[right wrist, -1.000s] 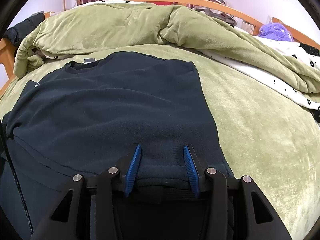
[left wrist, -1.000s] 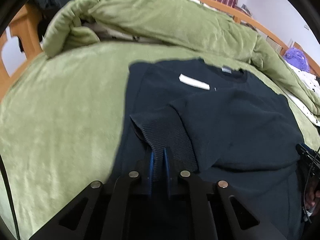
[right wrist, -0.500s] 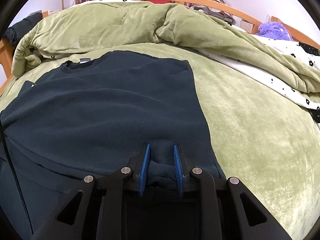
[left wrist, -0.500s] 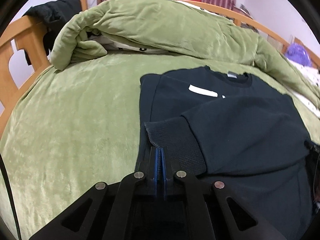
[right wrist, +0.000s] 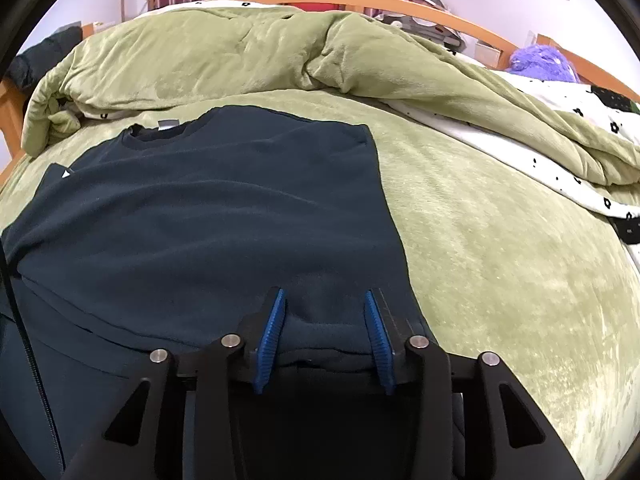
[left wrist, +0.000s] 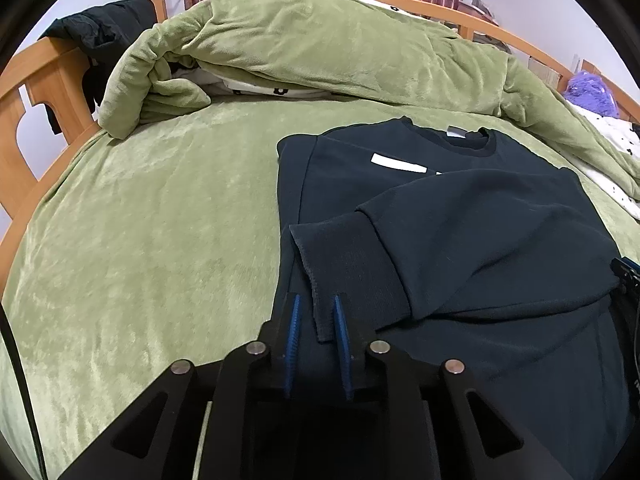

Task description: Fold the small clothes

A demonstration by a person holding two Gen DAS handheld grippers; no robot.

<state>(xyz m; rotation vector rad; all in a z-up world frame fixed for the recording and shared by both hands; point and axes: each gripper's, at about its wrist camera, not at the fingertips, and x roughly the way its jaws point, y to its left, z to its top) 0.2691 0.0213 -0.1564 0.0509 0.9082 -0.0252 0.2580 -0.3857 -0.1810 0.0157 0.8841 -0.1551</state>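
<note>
A dark navy sweatshirt (left wrist: 460,248) lies flat on the green bed cover, collar at the far end, with one sleeve folded across its body. The sleeve's ribbed cuff (left wrist: 344,264) lies just in front of my left gripper (left wrist: 316,304), whose jaws stand apart around the cuff's edge without pinching it. In the right wrist view the sweatshirt (right wrist: 208,216) fills the left and middle. My right gripper (right wrist: 325,300) is open, its blue pads on either side of a fold of the sweatshirt's near right edge.
A rumpled green duvet (left wrist: 320,48) is heaped along the far side of the bed. The wooden bed frame (left wrist: 44,92) runs along the left with dark clothing (left wrist: 108,28) draped on it. A white patterned sheet (right wrist: 560,168) and a purple plush (right wrist: 540,60) lie at the right.
My left gripper was shut on the sleeve cuff and has opened, leaving the cuff lying on the sweatshirt. My right gripper narrowed on the fabric half a second ago and has opened wide again.
</note>
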